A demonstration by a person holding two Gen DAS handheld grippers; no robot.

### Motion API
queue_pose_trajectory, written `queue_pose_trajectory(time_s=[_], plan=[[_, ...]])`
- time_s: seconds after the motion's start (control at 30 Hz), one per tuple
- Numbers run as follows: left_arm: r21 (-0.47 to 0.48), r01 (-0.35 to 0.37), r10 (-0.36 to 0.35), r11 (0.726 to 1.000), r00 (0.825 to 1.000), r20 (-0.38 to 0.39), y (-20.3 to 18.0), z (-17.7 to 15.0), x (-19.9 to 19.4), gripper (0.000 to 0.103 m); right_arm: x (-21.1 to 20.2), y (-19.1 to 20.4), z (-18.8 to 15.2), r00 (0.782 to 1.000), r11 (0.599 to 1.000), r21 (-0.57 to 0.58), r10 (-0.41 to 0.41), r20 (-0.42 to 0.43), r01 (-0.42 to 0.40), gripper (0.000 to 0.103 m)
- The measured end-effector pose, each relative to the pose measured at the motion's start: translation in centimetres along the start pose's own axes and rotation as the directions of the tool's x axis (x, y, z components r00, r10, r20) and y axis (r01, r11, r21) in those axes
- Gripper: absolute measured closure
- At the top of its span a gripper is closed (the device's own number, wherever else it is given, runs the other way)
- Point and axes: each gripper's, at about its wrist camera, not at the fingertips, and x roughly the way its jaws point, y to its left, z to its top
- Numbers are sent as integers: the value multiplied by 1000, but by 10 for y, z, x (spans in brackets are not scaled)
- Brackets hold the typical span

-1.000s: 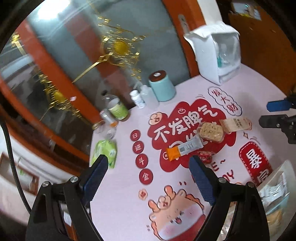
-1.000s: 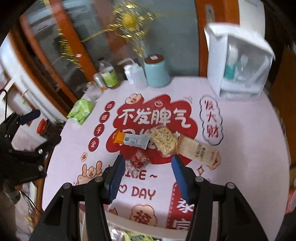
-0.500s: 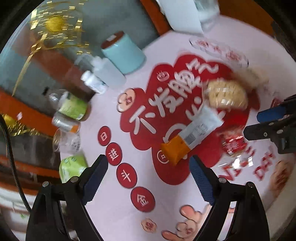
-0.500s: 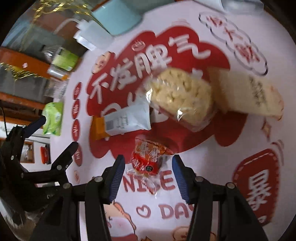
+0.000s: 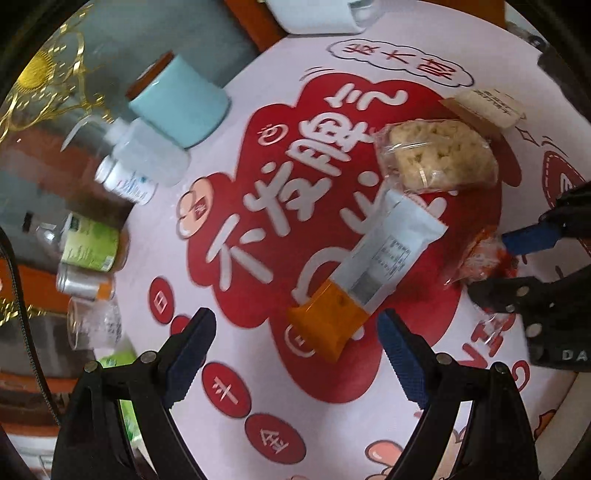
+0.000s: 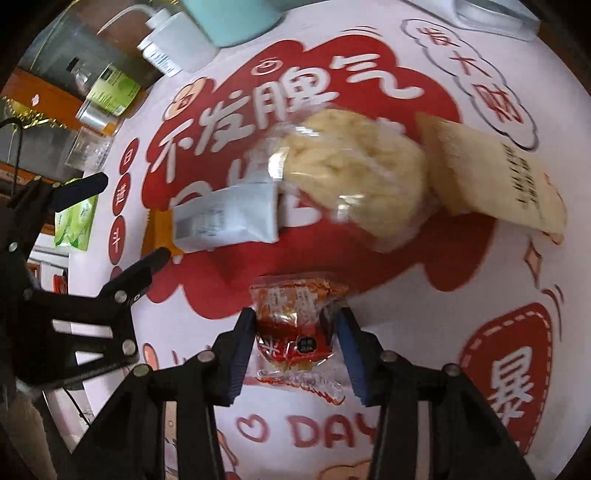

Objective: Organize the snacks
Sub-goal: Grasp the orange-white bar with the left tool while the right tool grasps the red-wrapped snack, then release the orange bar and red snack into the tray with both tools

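A small red snack packet (image 6: pixel 293 325) lies on the printed tablecloth between the fingers of my right gripper (image 6: pixel 295 328); the jaws are open around it and close to its sides. It also shows in the left wrist view (image 5: pixel 480 258). My left gripper (image 5: pixel 291 350) is open and empty, just short of an orange-and-white bar wrapper (image 5: pixel 369 273), which also shows in the right wrist view (image 6: pixel 221 221). A clear-wrapped pale rice cake (image 5: pixel 439 158) (image 6: pixel 354 173) and a beige packet (image 5: pixel 484 107) (image 6: pixel 498 173) lie beyond.
A teal canister (image 5: pixel 181 99), a white pump bottle (image 5: pixel 147 155), small bottles and cans (image 5: pixel 88 251) and a green pouch (image 6: pixel 74 225) stand at the table's far left edge. A white box (image 5: pixel 314 14) sits at the back.
Both grippers have dropped toward the table. My right gripper moved forward so its fingers now bracket the red packet. My left gripper closed in on the orange-and-white bar.
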Motion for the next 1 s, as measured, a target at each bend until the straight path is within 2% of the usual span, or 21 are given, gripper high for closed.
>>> queue_pose_trajectory(time_s=[0.2,0.33,0.4,0.43,0.47,0.5,0.57,0.67,0.83,0.93,1.0], plan=[[87,42,-40,995,999,-29,-18,15,19,15,-8,-19,-4,1000,999,33,-4,-1,4,58],[97,76,-71,992,996,-57,-24,21,31,15,-15,-21,-8,1000,999,37,14,4,-15,58],[79,131,-124,988,989,-86,-25,21,38,26,-19,-21,-10,1000,999,37,25,12,-25,58],[62,157,-151,986,984,-94,-23,21,39,38,-23,-23,-13,999,999,37,30,16,-30,58],[33,192,-188,981,977,-96,-21,21,39,55,-26,-22,-14,999,999,37,36,22,-37,58],[2,223,-222,975,970,-102,-19,21,39,59,-30,-21,-16,999,999,34,41,28,-42,58],[-51,236,-240,970,965,-105,-16,19,38,67,-37,-20,-20,998,999,27,46,41,-47,58],[-110,279,-290,954,952,-99,-18,8,31,69,-49,-18,-27,997,999,20,45,62,-46,58],[-189,264,-284,946,955,-84,-32,-14,9,69,-76,-16,-39,993,999,6,52,110,-53,58],[-239,249,-268,939,962,-50,-39,-26,-20,69,-98,-14,-49,986,997,-9,74,147,-74,58],[-268,259,-268,928,963,2,-41,-33,-49,69,-115,-13,-57,980,996,-25,94,173,-91,58]])
